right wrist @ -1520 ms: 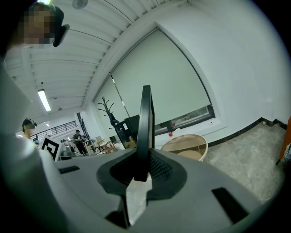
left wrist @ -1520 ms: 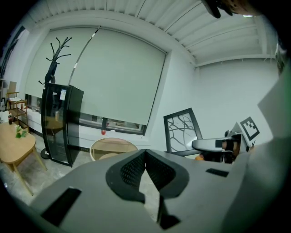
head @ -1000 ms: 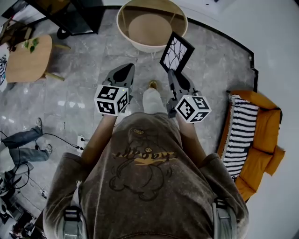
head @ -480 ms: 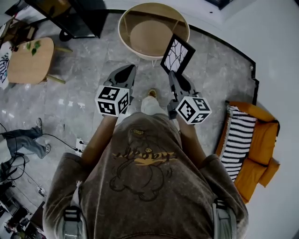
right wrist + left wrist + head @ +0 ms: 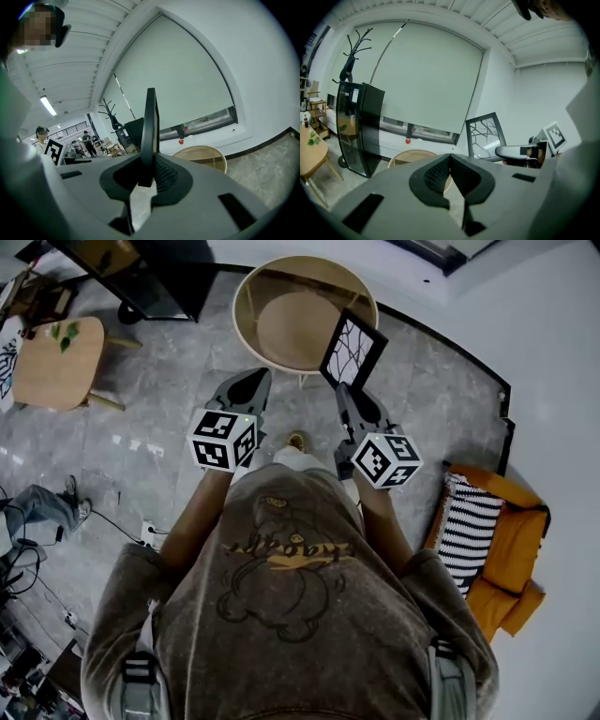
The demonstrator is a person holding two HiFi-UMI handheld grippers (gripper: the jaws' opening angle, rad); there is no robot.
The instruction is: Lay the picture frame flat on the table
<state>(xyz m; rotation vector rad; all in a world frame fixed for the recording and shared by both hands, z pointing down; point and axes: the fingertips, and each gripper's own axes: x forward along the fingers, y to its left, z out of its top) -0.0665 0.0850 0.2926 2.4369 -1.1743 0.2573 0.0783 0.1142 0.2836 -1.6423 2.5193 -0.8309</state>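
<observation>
Black rectangular picture frame with branch print (image 5: 353, 348), upright, long axis vertical, clamped at its lower edge in right gripper (image 5: 344, 393), round pale-wood worktop (image 5: 246, 298) just ahead and below; left gripper (image 5: 251, 382) alongside, jaws together, empty.

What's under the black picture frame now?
Head view: the black picture frame, in the right gripper, overlaps the round wooden table's rim and grey stone floor; what it covers is hidden.

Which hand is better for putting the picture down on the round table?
Right. The right gripper clamps the picture frame upright, with the round table just ahead. The left gripper is shut and empty.
</observation>
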